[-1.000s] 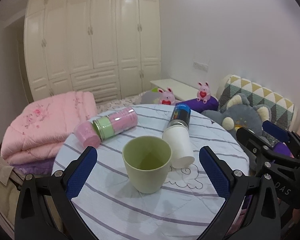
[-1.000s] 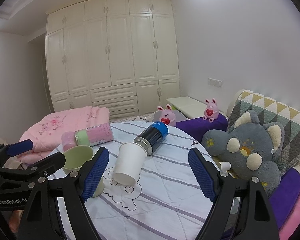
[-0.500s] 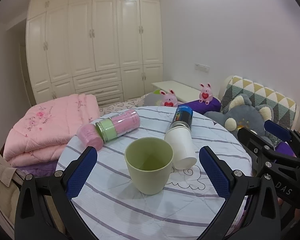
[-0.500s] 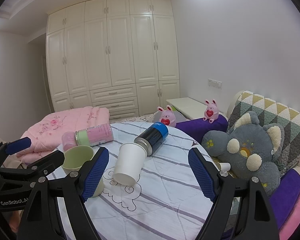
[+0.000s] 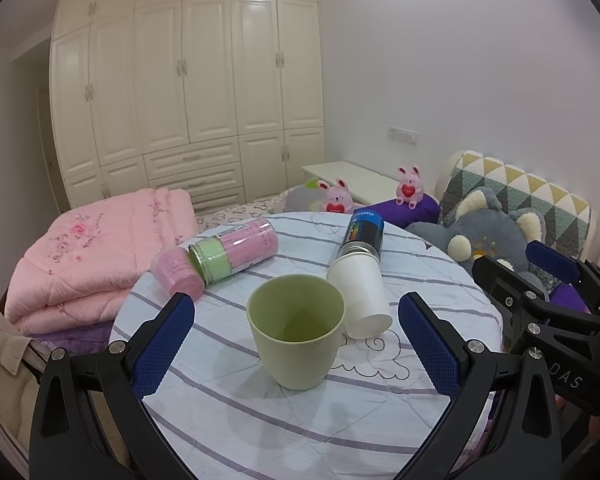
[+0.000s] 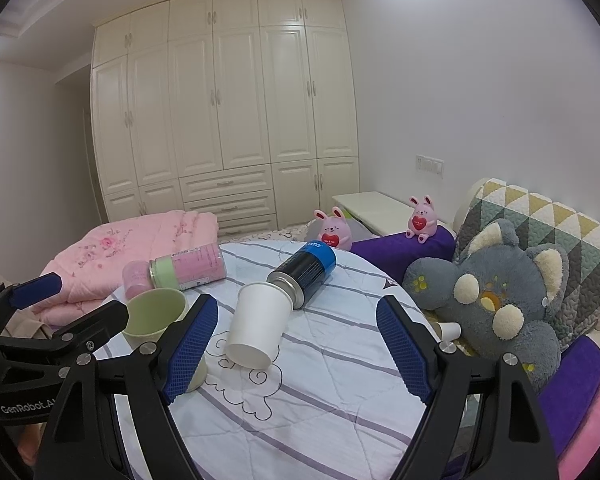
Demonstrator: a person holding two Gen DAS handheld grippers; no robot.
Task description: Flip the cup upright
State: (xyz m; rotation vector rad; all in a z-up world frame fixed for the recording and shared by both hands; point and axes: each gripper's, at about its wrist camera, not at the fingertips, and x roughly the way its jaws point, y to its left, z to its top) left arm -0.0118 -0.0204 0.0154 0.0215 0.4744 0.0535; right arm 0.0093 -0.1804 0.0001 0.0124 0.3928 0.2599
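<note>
A light green cup (image 5: 296, 328) stands upright, mouth up, on the round striped table (image 5: 300, 432). It also shows in the right wrist view (image 6: 156, 314), partly behind a finger. A white paper cup (image 5: 360, 296) lies on its side beside it, mouth toward me, also in the right wrist view (image 6: 258, 326). My left gripper (image 5: 296, 344) is open and empty, its pads on either side of the green cup and nearer to me. My right gripper (image 6: 296, 348) is open and empty, with the paper cup between and beyond its fingers.
A blue and black can (image 5: 362, 232) lies behind the paper cup. A pink and green canister (image 5: 236, 250) and its pink cap (image 5: 178, 274) lie at the back left. A folded pink quilt (image 5: 92, 256) lies left, a grey plush toy (image 6: 496, 300) right. A small paper cup (image 6: 450, 330) lies off the table's right edge.
The left gripper has drawn back and risen a little, so the green cup sits lower and nearer in its view. The right gripper has hardly moved. No object has moved.
</note>
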